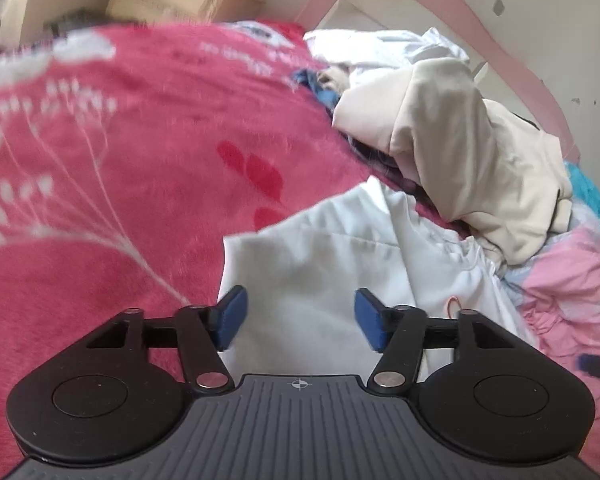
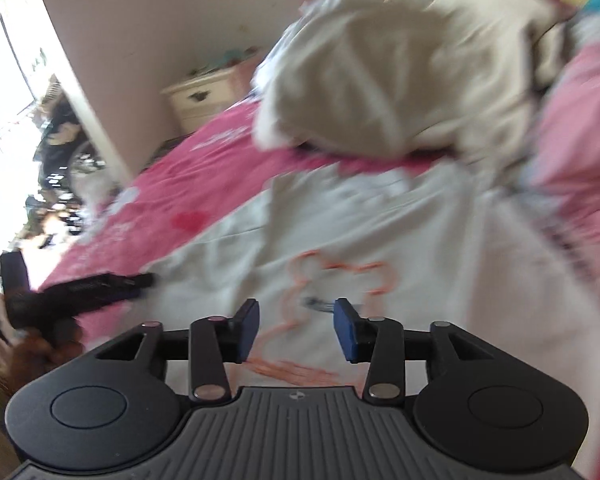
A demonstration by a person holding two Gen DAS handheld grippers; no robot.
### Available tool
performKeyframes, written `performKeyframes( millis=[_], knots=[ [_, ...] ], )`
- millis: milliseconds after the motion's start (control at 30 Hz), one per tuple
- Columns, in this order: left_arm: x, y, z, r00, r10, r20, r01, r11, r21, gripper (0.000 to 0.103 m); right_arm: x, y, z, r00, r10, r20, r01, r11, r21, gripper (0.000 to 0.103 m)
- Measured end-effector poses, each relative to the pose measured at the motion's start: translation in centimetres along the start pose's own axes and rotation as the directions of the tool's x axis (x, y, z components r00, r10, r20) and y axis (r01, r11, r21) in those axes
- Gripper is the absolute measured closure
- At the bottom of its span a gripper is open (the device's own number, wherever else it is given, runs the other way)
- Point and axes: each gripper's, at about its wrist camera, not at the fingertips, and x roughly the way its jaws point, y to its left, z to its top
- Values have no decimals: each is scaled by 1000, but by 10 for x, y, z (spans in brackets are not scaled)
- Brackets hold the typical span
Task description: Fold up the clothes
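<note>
Cloth first: from the left wrist view, the white garment (image 1: 332, 264) lies flat on the red blanket (image 1: 120, 160), its near corner right under my left gripper (image 1: 300, 318). The blue pads stand wide apart with nothing between them. Beyond the white garment, toward the wall, sits the beige hoodie (image 1: 460, 152) on the unfolded pile, touching the garment's far edge. I judge the next grip should take a hem corner, not the middle, so the fold line falls straight.

From the right wrist view, blurred, my right gripper (image 2: 296, 330) hangs over the same white garment (image 2: 340, 232), just above its orange outline print (image 2: 332, 276); its jaws are also apart and empty. My left gripper (image 2: 84, 288) shows dark at the garment's left edge. Both claws should pinch matching corners and lift together, keeping clear of the beige hoodie (image 2: 380, 80).
</note>
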Motion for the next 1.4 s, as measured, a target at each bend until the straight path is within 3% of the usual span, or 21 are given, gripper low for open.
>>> performKeyframes(
  millis=[33, 100, 267, 400, 500, 567, 700, 867, 1000, 1233, 1300, 1333, 1367, 1400],
  knots=[
    [-5, -6, 2, 1000, 7, 16, -8, 1000, 25, 26, -11, -5, 0, 1000, -25, 3, 25, 1000, 1, 40],
    [-14, -18, 6, 1000, 2, 31, -4, 998, 65, 1, -31, -16, -3, 998, -53, 17, 53, 998, 24, 29],
    [-25, -45, 10, 1000, -29, 6, 29, 994, 107, 0, -53, -40, -12, 997, -43, 65, 35, 992, 119, 13],
    [-25, -60, 10, 999, -25, -20, 27, 994, 104, 0, -49, -50, -8, 994, -12, 109, -5, 988, 157, 7],
    [-19, -70, 4, 998, -66, -17, 68, 990, 127, 0, -26, -47, 11, 989, 43, 145, -58, 993, 98, 7],
    [-9, -78, -1, 997, -63, -35, 67, 986, 151, 0, 5, -38, 32, 991, 41, 125, -45, 999, 25, 10],
    [11, -84, -14, 999, -22, -46, 29, 985, 168, 1, 90, -23, 75, 997, 27, 69, -17, 990, -142, 30],
    [27, -83, -28, 999, 6, -40, 3, 974, 226, 8, 199, -10, 112, 999, 7, -50, -19, 971, -239, 60],
    [34, -76, -31, 999, 9, -44, 2, 972, 234, 19, 255, -10, 127, 993, 23, -114, -45, 978, -201, 62],
    [43, -63, -35, 998, 1, -62, 14, 973, 232, 19, 316, -34, 148, 982, 48, -184, -47, 999, 6, 64],
    [43, -64, -37, 998, 2, -57, 13, 968, 249, 19, 321, -34, 148, 982, 52, -184, -53, 999, 2, 81],
    [44, -64, -38, 998, 3, -56, 11, 966, 257, 18, 319, -33, 148, 983, 53, -177, -56, 998, -11, 95],
    [45, -65, -39, 998, 4, -55, 11, 965, 264, 18, 317, -31, 148, 985, 49, -163, -55, 998, -31, 102],
    [45, -65, -40, 999, 4, -53, 10, 963, 271, 18, 314, -29, 148, 989, 44, -144, -53, 997, -60, 102]
  ],
)
